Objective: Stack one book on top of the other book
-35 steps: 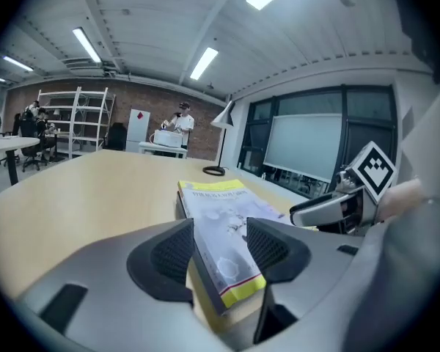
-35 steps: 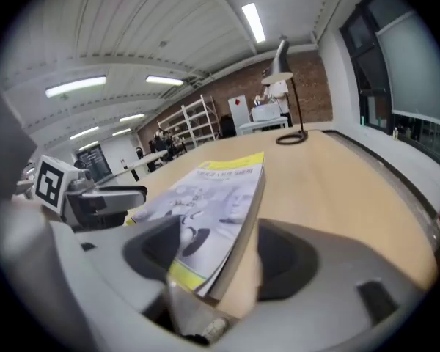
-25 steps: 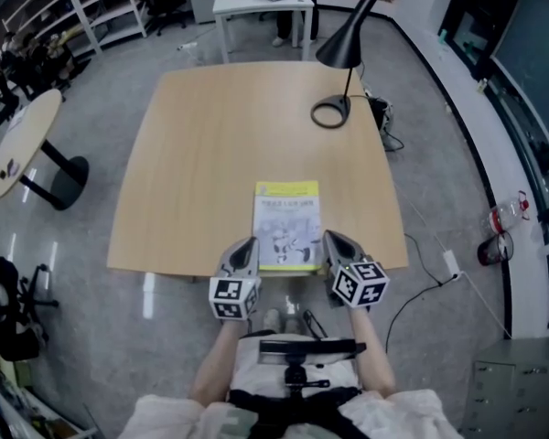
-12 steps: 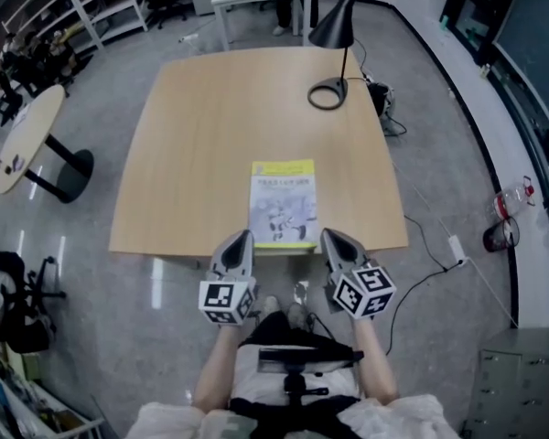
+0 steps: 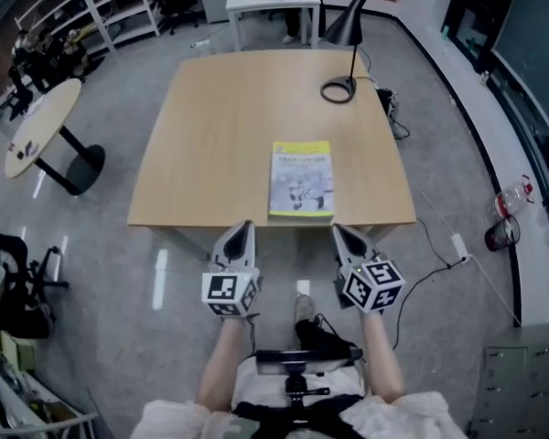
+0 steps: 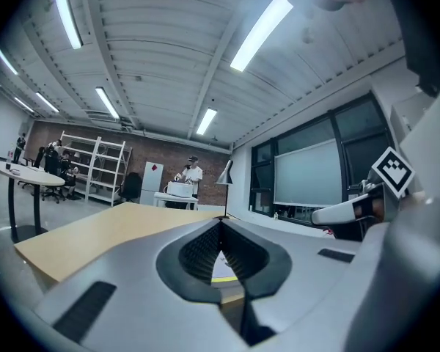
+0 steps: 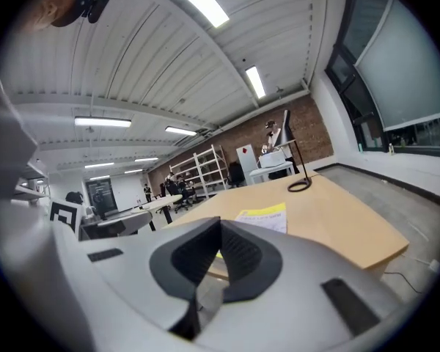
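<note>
Resting near the table [image 5: 210,144] edge, book [image 5: 301,179], left gripper [image 5: 243,230] and right gripper [image 5: 342,233] fingers pressed together, empty

head view looks steeply down — both gripper views level, sharing the table [image 5: 229,135].

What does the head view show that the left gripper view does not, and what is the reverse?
Only the head view: the full cover of the book and the person's arms. Only the left gripper view: the ceiling lights. Both: the table, the lamp, the shelves, the right gripper, and the left gripper, whose shut jaws leave just a sliver of the book visible in its own view.
</note>
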The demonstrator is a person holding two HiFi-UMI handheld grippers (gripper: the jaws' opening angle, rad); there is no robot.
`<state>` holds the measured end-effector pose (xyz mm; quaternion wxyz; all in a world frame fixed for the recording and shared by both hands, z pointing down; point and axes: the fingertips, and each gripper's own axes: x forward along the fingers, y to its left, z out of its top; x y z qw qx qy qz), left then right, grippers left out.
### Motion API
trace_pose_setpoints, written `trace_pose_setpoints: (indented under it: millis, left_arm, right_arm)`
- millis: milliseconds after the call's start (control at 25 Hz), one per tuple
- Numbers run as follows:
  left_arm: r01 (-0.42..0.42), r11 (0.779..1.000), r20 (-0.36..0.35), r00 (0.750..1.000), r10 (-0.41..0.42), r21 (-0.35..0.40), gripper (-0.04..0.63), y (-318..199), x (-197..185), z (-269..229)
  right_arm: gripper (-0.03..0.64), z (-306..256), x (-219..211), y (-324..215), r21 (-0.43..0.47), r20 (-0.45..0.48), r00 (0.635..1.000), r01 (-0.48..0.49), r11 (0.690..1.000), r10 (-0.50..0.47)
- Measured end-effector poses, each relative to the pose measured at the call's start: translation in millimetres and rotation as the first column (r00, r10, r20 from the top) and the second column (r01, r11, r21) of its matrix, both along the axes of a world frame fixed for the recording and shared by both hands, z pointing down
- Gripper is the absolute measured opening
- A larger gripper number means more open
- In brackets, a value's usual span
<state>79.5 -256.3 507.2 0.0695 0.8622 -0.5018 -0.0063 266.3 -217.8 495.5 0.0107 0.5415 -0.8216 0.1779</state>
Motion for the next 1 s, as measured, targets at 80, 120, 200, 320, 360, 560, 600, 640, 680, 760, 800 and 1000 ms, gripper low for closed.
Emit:
trace_pose_setpoints:
  millis: [80,120,200,320,360,560,600,640,680,760,800,1000]
  left_arm:
    - [0.004,1.000,-0.014,1.000,-0.004,0.020,0.008,21,-22,-12]
    - [-0.004,0.999,-0.013,1.000,0.005,0.039,0.008,33,-32,-23]
    - [-0.032,0.997,-0.007,0.999,0.032,0.074,0.008,63,-48,-43]
    - [-0.062,0.994,-0.011,0.998,0.063,0.095,0.008,122,-73,-62]
    - [-0.065,0.993,-0.007,0.998,0.066,0.095,0.008,143,-83,-64]
    - [-0.079,0.995,0.012,0.997,0.079,0.067,0.008,232,-125,-59]
    - [-0.079,0.995,0.006,0.997,0.079,0.062,0.008,247,-132,-57]
    - [-0.078,0.995,0.000,0.997,0.078,0.057,0.008,260,-138,-55]
    - [-0.078,0.996,-0.008,0.997,0.078,0.052,0.008,272,-142,-52]
    - [-0.085,0.995,-0.025,0.996,0.086,0.044,0.008,296,-146,-48]
    - [-0.090,0.995,-0.030,0.995,0.092,0.039,0.008,308,-145,-46]
    - [-0.099,0.995,-0.034,0.994,0.100,0.030,0.008,355,-140,-41]
  right_arm:
    - [0.002,-9,-21,23,0.017,-0.003,1.000,-0.001,1.000,0.001]
    - [0.002,-16,-34,36,0.031,0.009,1.000,0.001,1.000,-0.002]
    - [0.002,-31,-62,67,0.061,0.041,0.999,0.016,0.998,-0.019]
    - [0.002,-48,-102,120,0.091,0.071,0.997,0.026,0.995,-0.033]
    - [0.002,-52,-115,139,0.096,0.076,0.996,0.028,0.995,-0.036]
    - [0.002,-66,-165,228,0.108,0.089,0.994,0.053,0.993,-0.062]
    - [0.002,-67,-172,243,0.109,0.092,0.994,0.052,0.993,-0.062]
    - [0.002,-67,-178,257,0.109,0.097,0.993,0.053,0.993,-0.063]
    - [0.002,-66,-182,270,0.106,0.100,0.993,0.054,0.993,-0.064]
    - [0.002,-63,-186,295,0.094,0.098,0.993,0.051,0.994,-0.061]
    - [0.002,-62,-185,306,0.088,0.094,0.994,0.044,0.995,-0.053]
    - [0.002,-56,-172,354,0.068,0.110,0.994,0.005,0.998,-0.013]
